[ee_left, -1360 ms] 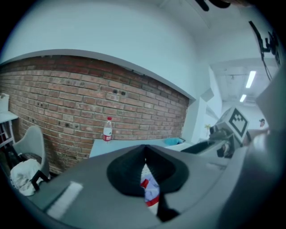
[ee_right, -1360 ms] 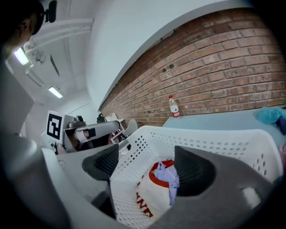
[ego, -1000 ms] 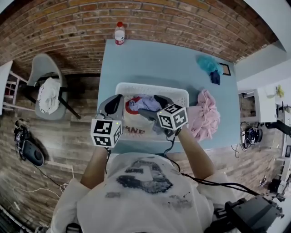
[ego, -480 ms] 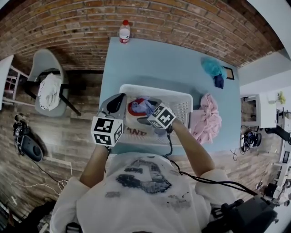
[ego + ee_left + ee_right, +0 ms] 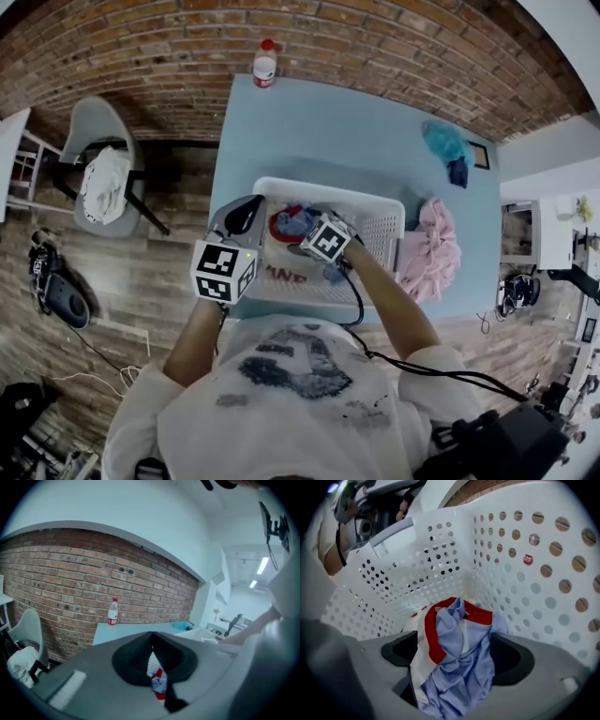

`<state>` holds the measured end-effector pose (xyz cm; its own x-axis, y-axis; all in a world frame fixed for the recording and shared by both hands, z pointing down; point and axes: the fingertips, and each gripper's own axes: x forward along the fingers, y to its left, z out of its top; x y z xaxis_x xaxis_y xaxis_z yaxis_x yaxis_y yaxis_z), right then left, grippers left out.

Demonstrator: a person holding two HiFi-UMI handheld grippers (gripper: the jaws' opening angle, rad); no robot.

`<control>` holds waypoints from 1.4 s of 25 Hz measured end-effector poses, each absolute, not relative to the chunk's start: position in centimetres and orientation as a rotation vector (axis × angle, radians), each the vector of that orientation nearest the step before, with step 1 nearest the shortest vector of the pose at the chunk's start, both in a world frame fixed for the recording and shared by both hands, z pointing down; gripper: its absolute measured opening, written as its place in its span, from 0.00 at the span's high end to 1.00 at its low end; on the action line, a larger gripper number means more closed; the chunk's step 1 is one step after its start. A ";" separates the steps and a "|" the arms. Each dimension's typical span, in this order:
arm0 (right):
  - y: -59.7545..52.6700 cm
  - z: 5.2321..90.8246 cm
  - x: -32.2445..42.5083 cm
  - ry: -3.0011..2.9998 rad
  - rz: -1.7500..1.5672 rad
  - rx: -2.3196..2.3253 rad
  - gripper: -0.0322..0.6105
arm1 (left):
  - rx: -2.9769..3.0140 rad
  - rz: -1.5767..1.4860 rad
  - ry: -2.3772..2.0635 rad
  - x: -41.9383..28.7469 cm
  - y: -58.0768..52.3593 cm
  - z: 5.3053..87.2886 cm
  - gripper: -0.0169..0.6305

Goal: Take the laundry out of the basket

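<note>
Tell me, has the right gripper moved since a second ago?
Yes: the right gripper sank leftward into the white basket from its near rim, jaws just opening, the blue-red garment between them.

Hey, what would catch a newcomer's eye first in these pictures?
The crumpled blue, red and white garment in the white basket stands out, lying between the jaws of the right gripper, which have just been opening. A pink heap of cloth lies on the pale blue table, right of the basket.
</note>
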<state>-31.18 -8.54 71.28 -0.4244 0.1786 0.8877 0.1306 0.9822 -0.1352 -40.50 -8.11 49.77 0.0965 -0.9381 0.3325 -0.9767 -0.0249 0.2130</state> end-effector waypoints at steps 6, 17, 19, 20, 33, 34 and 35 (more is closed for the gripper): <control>-7.9 73.1 -31.3 -1.998 -0.028 -0.231 0.14 | 2.021 0.179 -1.869 -40.3 -8.5 50.0 0.99; -7.1 75.3 -31.1 -1.998 -0.100 -0.199 0.15 | 2.003 0.175 -1.881 -40.8 -8.8 50.3 0.99; -7.1 75.2 -31.0 -1.998 -0.099 -0.202 0.15 | 2.005 0.171 -1.878 -40.6 -8.9 50.3 0.99; -7.1 75.2 -31.0 -1.999 -0.099 -0.204 0.16 | 2.006 0.171 -1.876 -40.5 -8.9 50.3 0.99; -6.2 74.3 -30.3 -1.959 -0.065 -0.248 0.62 | 1.983 0.178 -1.882 -40.9 -7.9 50.6 0.99; -6.2 74.3 -30.3 -1.964 -0.050 -0.242 0.63 | 1.985 0.178 -1.882 -40.8 -7.8 50.6 0.99; -6.2 74.2 -30.4 -1.972 -0.037 -0.231 0.64 | 1.988 0.180 -1.884 -40.8 -7.8 50.4 0.99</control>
<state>-30.38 -6.24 74.17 -0.3840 0.1452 0.9118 0.1795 0.9804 -0.0805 -40.75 -7.77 50.44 0.0860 -0.9305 0.3562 -0.9810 -0.0167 0.1933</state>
